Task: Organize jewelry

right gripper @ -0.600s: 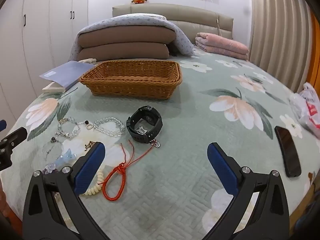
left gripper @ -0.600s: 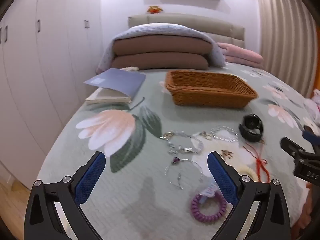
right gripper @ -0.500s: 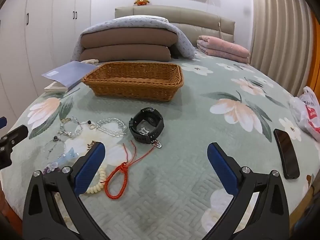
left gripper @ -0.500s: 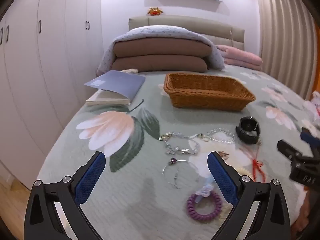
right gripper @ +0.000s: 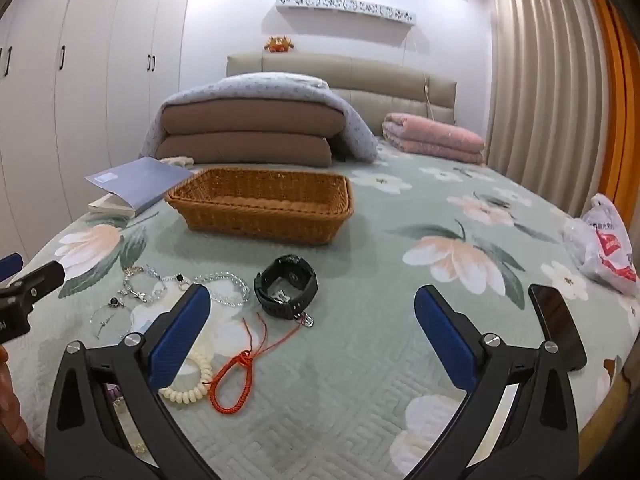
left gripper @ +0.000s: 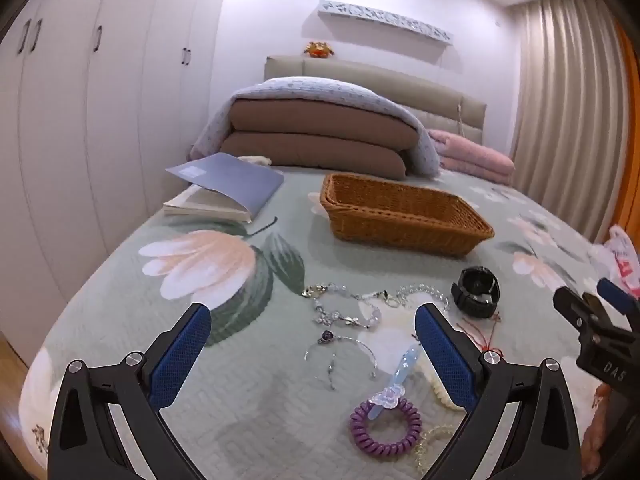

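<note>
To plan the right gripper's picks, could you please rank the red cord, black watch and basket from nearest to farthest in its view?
1. Red cord, near its left finger.
2. Black watch, beyond the cord.
3. Basket, farthest, mid-bed.

- We have tipped both views upward: the wicker basket (left gripper: 404, 216) now sits lower in each, and the ceiling shows above it.
- In our left view, the purple coil hair tie (left gripper: 386, 426) shows whole, clear of the left gripper (left gripper: 312, 344).
- Seen from our left view, the right gripper (left gripper: 592, 320) sits lower against the basket.
</note>
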Tool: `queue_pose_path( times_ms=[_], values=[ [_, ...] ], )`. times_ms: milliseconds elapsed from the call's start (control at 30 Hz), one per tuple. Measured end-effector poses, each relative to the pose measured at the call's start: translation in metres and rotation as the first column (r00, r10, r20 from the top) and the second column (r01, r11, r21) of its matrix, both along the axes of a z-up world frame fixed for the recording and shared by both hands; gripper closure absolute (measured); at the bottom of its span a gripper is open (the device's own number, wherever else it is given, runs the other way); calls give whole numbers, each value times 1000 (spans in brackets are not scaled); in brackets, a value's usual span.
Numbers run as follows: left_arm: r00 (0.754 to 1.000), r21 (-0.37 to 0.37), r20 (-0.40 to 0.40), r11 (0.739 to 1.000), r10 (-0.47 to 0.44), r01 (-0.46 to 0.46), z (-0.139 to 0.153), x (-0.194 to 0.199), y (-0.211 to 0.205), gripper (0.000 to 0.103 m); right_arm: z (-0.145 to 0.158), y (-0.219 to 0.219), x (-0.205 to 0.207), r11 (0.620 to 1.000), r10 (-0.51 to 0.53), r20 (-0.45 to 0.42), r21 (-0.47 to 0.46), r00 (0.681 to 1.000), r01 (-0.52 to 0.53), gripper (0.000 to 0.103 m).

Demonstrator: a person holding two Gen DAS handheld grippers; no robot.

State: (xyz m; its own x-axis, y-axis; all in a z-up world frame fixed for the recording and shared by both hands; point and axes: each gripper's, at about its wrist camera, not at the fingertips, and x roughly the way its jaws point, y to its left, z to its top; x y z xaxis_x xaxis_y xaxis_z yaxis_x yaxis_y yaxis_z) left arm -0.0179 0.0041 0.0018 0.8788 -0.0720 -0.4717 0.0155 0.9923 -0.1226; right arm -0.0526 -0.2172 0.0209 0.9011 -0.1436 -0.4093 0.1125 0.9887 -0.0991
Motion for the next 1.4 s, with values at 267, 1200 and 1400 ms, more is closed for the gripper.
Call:
queue_pose_path(
  times_ms=[267,1200,1400],
  values=[
    [1000,35,24,999,-19,18,1,-3,-10,1,0,3,-3,1000,-6,20,-25,1000,7,0],
    [1000,86,6,996,-6,5,-16,-2,-9,1,-14,25,-2,982,-39,45,-182,998,46,0],
    [1000,81,-1,997,-7,7,-19,-2,-9,1,-15,25,-1,983,-40,40,-179,998,46,0]
  ],
)
